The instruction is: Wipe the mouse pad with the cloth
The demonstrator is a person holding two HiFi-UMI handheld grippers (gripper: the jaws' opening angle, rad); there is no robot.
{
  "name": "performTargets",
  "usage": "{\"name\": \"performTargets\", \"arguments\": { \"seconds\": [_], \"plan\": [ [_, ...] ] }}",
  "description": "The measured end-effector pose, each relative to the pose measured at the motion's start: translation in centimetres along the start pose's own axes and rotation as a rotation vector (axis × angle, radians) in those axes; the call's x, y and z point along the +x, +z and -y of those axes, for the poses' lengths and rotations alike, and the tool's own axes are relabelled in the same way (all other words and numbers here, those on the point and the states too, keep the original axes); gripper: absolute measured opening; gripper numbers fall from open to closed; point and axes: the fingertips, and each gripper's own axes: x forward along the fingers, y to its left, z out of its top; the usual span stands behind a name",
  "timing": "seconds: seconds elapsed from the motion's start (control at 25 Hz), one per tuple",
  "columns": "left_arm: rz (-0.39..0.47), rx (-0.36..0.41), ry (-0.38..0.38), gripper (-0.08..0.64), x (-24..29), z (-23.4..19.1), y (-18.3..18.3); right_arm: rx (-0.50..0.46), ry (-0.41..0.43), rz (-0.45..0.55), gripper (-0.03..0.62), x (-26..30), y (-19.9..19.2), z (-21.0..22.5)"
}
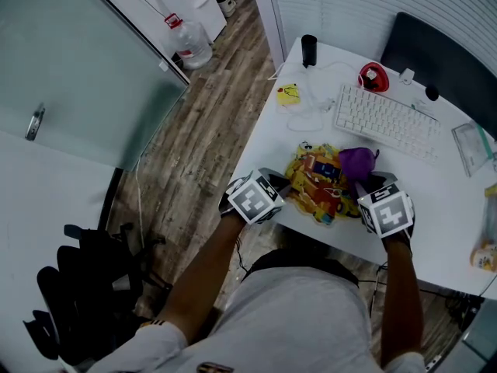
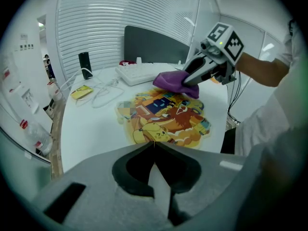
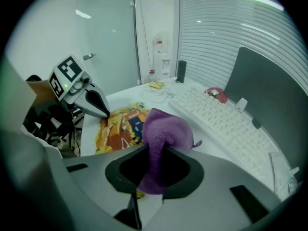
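Observation:
A colourful cartoon mouse pad (image 1: 318, 185) lies near the front edge of the white desk (image 1: 435, 200). My right gripper (image 1: 365, 186) is shut on a purple cloth (image 1: 357, 162), which rests on the pad's far right part. In the right gripper view the cloth (image 3: 166, 126) bunches out between the jaws over the pad (image 3: 118, 126). My left gripper (image 1: 283, 186) is shut, its tips down at the pad's left edge. In the left gripper view the pad (image 2: 163, 114) lies just ahead of the closed tips, with the cloth (image 2: 175, 83) beyond.
A white keyboard (image 1: 386, 121) lies behind the pad, with a red object (image 1: 373, 77), a black cylinder (image 1: 309, 50), a yellow item (image 1: 289, 94) and white cables farther back. A dark panel (image 1: 443, 61) stands at the desk's rear. A black chair (image 1: 85, 286) is on the floor to the left.

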Motion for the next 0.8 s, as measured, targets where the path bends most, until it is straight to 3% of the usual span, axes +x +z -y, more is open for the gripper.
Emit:
{"name": "performTargets", "arguments": {
  "seconds": [0.32,0.6,0.8],
  "plan": [
    [0.006,0.001,-0.001,0.017,0.0,0.0,0.1,-0.086,0.149,0.066,0.071,1.7,5.1,-9.1],
    [0.006,0.011,0.002,0.017,0.1,0.0,0.0,-0.285,0.155,-0.029,0.071,5.4,5.5,-12.6],
    [0.002,0.017,-0.004,0.017,0.1,-0.1,0.0,-0.315,0.144,-0.056,0.071,5.9,5.2,-12.5]
  ]
}}
